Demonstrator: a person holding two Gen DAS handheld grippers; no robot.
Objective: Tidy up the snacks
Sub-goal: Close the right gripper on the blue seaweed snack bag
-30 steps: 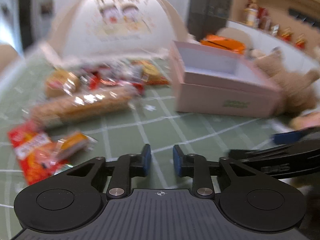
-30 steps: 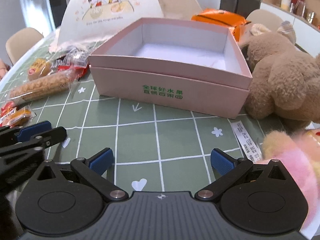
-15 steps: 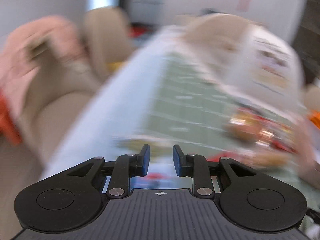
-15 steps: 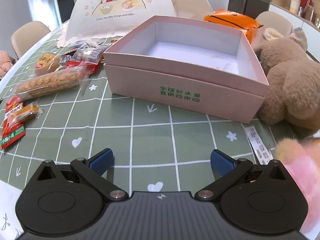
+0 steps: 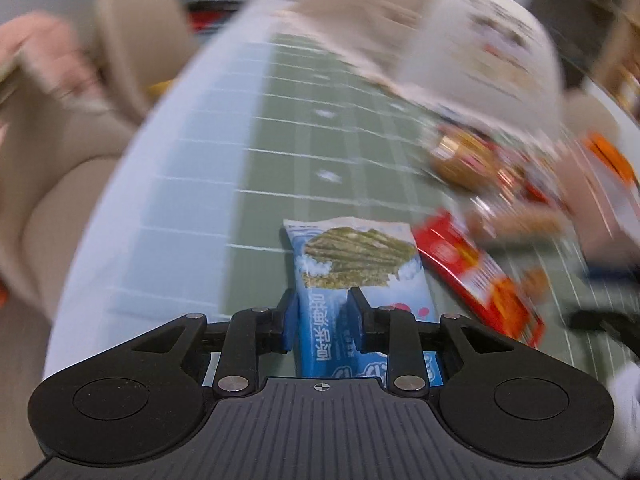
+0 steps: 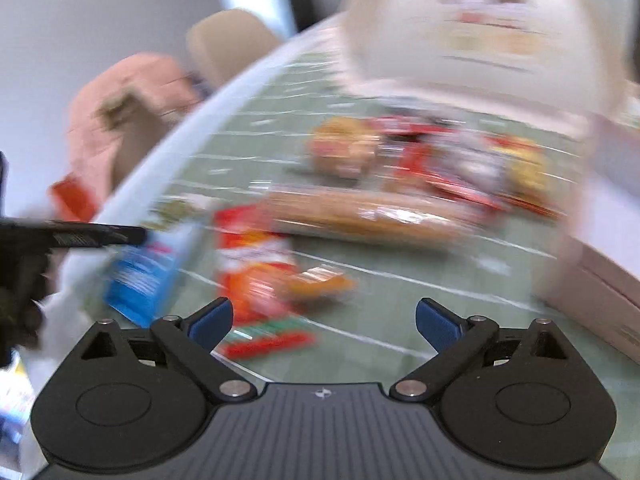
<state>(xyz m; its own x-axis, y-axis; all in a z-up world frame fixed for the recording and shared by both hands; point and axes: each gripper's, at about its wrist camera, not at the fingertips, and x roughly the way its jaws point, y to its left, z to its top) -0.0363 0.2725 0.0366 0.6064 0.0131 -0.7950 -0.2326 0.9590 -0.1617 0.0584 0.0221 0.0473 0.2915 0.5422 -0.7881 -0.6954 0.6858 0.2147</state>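
**Left tongs over the blue packet, right tongs wide above the snack pile**

The left tongs (image 5: 322, 312) stood narrow, their jaws opening, with the blue packet (image 5: 352, 256) lying flat on the bench (image 5: 280, 128) between and under the pads. Whether the pads pressed on it could not be told. Just to the right of these tongs lay a red packet (image 5: 476, 268), and farther ahead to the right a round golden snack (image 5: 460, 156) among blurred wrappers. A white dome cover (image 5: 480, 40) stood at the far end.

The right tongs (image 6: 324, 320) were wide, jaws closing slightly, with nothing between them. Directly ahead lay an orange-red packet (image 6: 256, 276), beyond it a long biscuit pack (image 6: 368, 216), and farther off a heap of red and yellow wrappers (image 6: 440, 156). To their left sat the blue packet (image 6: 144, 272), with the dark left tongs (image 6: 72, 234) over it. The pink box (image 6: 608, 280) lay to the right, only its edge in view. Both views were heavily blurred.
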